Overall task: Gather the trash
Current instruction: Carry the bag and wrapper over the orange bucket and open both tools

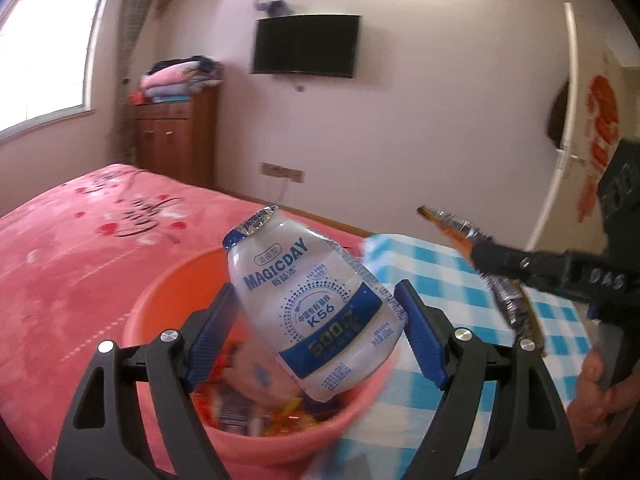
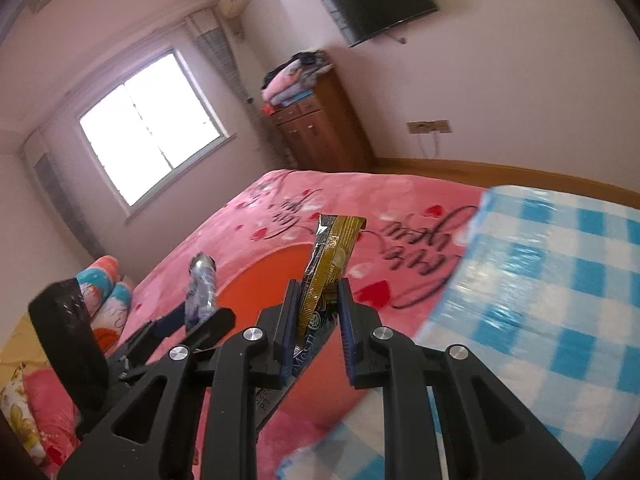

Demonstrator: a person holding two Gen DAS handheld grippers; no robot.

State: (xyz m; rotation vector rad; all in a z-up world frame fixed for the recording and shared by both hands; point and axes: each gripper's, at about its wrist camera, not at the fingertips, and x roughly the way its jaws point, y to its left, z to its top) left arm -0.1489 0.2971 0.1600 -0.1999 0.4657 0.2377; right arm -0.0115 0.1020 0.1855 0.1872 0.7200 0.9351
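My left gripper [image 1: 316, 292] is shut on a white MAGICDAY drink bottle [image 1: 312, 304], which hangs tilted between the blue pads above a pink basin [image 1: 160, 288]. Several coloured wrappers lie in the basin. In the right wrist view my right gripper [image 2: 319, 286] is shut on a gold and green snack wrapper [image 2: 332, 248] that sticks up between its fingers. The basin [image 2: 260, 276] lies below and ahead of it. The left wrist view shows the right gripper [image 1: 480, 252] to the right of the basin, with the wrapper [image 1: 452, 224]. The left gripper [image 2: 200, 316] and the bottle [image 2: 202, 284] appear at the left.
The basin stands on a bed with a pink blanket [image 1: 80, 240]. A blue and white checked cloth [image 1: 440, 264] covers the surface to its right. A person's hand [image 1: 592, 372] holds the right gripper. Pillows [image 2: 104, 288] lie at the far left, and a wooden cabinet [image 1: 176, 136] stands by the wall.
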